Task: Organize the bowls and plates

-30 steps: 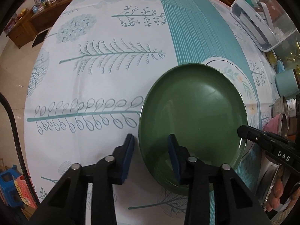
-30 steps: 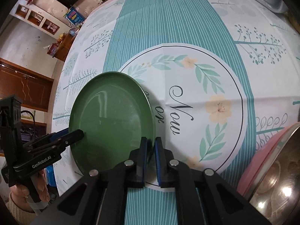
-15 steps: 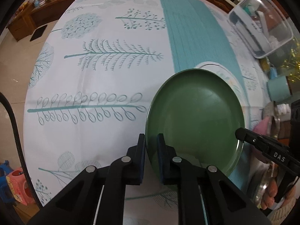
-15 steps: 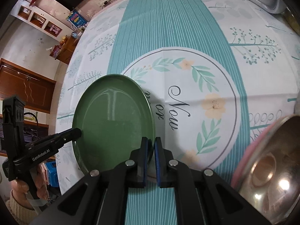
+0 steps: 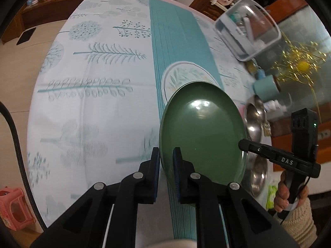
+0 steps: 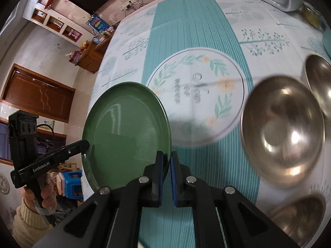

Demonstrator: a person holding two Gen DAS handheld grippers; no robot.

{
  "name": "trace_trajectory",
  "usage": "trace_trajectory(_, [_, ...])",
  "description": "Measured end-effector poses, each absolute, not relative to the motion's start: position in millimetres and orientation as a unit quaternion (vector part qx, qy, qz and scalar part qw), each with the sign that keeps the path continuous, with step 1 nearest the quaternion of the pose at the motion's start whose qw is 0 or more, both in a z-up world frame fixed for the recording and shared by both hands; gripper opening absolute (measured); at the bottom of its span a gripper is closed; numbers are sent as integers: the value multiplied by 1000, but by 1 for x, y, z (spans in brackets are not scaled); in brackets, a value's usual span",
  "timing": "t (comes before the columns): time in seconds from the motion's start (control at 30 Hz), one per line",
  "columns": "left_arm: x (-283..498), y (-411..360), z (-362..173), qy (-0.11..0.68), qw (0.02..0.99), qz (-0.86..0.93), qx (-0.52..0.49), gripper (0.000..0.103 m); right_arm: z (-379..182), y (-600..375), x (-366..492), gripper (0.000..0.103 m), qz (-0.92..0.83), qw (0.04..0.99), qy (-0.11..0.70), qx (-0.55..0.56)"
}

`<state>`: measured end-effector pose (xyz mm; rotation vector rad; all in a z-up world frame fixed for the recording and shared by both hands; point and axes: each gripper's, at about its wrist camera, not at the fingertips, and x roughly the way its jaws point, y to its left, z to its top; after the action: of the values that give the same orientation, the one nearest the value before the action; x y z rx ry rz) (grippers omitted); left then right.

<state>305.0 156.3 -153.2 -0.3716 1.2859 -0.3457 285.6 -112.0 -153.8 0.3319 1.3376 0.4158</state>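
A dark green plate (image 5: 202, 136) hangs above the tablecloth, held by both grippers at opposite rims. My left gripper (image 5: 166, 161) is shut on the plate's near left rim. In the right wrist view the green plate (image 6: 126, 132) sits left of centre, and my right gripper (image 6: 168, 163) is shut on its right rim. The right gripper's finger (image 5: 246, 144) shows at the plate's far rim in the left wrist view, and the left gripper's finger (image 6: 82, 144) shows likewise in the right wrist view. Steel bowls (image 6: 283, 132) stand to the right.
A patterned tablecloth (image 5: 99, 82) with a teal stripe covers the round table. A clear lidded box (image 5: 248, 29), a teal cup (image 5: 266, 88) and gold decoration (image 5: 300, 64) stand at the far right. Further steel bowls (image 6: 318, 78) lie by the right edge. A pink stool (image 5: 14, 208) is on the floor.
The left gripper closed onto the plate's rim. Both grippers then lifted the plate off the tablecloth and carried it toward the steel bowls.
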Motion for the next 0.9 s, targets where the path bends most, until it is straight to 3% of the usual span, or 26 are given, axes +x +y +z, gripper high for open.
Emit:
trace_trajectory(0.23, [212, 168, -133, 614, 758, -152, -155, 10, -129, -101, 217, 6, 213, 746, 614, 145])
trace_trajectory(0.53, [91, 191, -146, 647, 740, -104, -152, 10, -120, -74, 113, 6, 252, 726, 625, 138])
trace_trajectory(0.9, [0, 211, -186, 678, 712, -76, -167, 8, -153, -51, 42, 4, 262, 700, 656, 105])
